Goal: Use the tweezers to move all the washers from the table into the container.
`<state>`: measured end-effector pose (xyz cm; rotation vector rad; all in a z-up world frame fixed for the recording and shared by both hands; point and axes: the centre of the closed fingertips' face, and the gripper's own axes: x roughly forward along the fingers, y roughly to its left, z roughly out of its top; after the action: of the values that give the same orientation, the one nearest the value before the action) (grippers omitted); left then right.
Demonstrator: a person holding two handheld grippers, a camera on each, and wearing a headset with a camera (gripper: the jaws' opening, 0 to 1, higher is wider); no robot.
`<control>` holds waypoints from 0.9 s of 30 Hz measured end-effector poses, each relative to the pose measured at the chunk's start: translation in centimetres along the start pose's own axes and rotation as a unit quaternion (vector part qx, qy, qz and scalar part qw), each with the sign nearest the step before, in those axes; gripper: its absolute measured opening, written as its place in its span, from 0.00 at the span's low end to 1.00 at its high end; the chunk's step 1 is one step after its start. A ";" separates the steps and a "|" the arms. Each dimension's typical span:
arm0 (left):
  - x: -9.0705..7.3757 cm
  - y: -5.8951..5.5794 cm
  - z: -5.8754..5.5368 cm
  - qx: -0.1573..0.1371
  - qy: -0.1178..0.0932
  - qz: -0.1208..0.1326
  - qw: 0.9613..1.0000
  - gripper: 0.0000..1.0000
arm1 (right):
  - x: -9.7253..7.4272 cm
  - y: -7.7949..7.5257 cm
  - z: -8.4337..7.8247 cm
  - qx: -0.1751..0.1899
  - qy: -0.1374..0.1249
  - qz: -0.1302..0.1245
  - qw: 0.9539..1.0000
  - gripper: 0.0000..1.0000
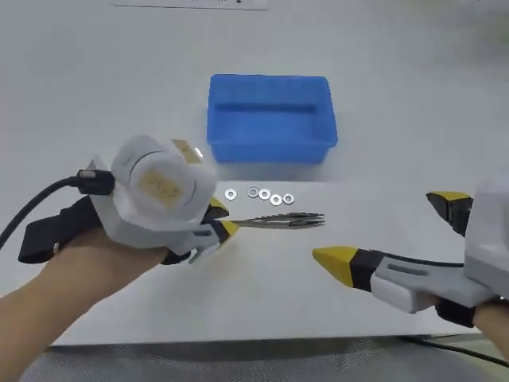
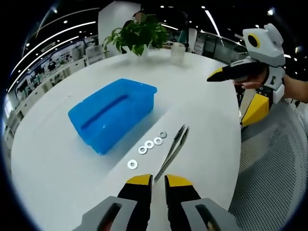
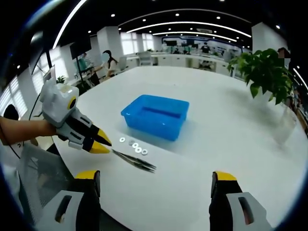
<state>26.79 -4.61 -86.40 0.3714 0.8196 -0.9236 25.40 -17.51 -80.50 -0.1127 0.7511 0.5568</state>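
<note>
The left gripper (image 1: 223, 227), clamped on the tweezers' (image 1: 282, 220) rear end so their tips reach forward, holds them just beside the washers (image 1: 264, 194) lying before the empty container (image 1: 269, 79), while the right gripper (image 1: 378, 227) waits wide open, holding nothing.

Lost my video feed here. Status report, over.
Left gripper shut on tweezers; right gripper open, empty. Five washers in a row on table, none in blue container yet. Nothing blocking between them.
</note>
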 end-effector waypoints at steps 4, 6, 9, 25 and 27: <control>0.7 -0.1 0.0 -0.012 -0.005 -0.005 1.000 0.07 | 0.3 0.2 -0.2 -0.001 0.008 0.004 1.000 0.95; 1.1 -0.4 -0.1 -0.013 -0.004 -0.012 1.000 0.06 | 0.4 0.3 -0.4 -0.003 0.013 0.006 1.000 0.94; 1.3 -0.5 -0.4 -0.007 0.000 -0.013 1.000 0.03 | 0.6 0.4 -0.6 -0.004 0.016 0.009 1.000 0.94; -1.0 -2.4 1.3 0.074 -0.011 -0.034 0.997 0.00 | 0.8 1.7 0.1 -0.025 0.016 0.027 0.999 0.93; -1.7 -2.8 2.0 0.091 -0.019 -0.032 0.995 0.00 | 0.8 2.2 0.1 -0.031 0.014 0.035 0.999 0.91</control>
<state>24.83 -6.44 -83.65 0.4856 0.7181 -1.0662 24.78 -15.24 -80.72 -0.1522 0.7680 0.6473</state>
